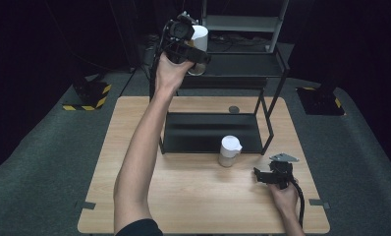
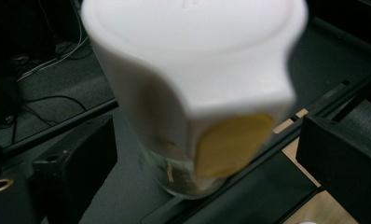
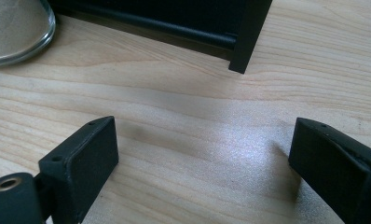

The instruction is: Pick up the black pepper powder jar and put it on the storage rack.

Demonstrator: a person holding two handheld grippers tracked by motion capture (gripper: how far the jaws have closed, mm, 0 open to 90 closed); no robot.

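Left gripper (image 1: 196, 59): your jaws stand apart around the white-capped glass jar (image 2: 197, 93) at 12 o'clock.
Label: yellow patch, writing blurred.
Right gripper (image 1: 262, 176): spread wide, holding nothing.

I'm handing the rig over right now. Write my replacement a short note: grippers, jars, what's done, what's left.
Left gripper: raised at the rack's upper shelf, jaws open either side of the white-capped jar, not clamped; the jar seems to rest on the shelf.
Right gripper: open, empty, low over the wooden table.
Second jar: upright on the table before the rack's lower shelf.
Done, apparently: one jar on the shelf.
Left, probably: the second jar.
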